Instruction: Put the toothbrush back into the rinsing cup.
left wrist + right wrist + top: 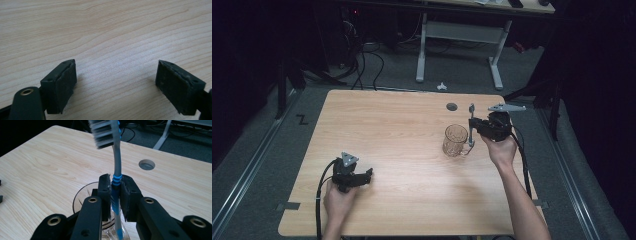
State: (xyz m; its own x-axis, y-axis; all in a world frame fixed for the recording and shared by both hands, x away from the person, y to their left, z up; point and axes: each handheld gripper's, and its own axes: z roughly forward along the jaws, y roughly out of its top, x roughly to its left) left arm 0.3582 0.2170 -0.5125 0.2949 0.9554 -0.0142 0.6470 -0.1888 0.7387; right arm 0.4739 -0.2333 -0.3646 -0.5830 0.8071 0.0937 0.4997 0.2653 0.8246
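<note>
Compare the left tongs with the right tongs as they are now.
The left tongs stand wide open with nothing between them; the right tongs are shut on a toothbrush. The left tongs sit low over bare table; the right tongs hold above a glass mug. Both have black pads.

The high view looks forward and down from above the person's side onto the whole wooden table (412, 150), far enough back that floor and a second desk's legs fill the upper frame. The left gripper view sits very close to the tabletop (105, 32), facing down along its own jaws, which rise from the lower corners. The right gripper view looks level-ish across the table along its jaws (clamped at lower centre) toward the round hole (146, 164) at upper right; the high view shares that hole (452, 106), right of centre.
</note>
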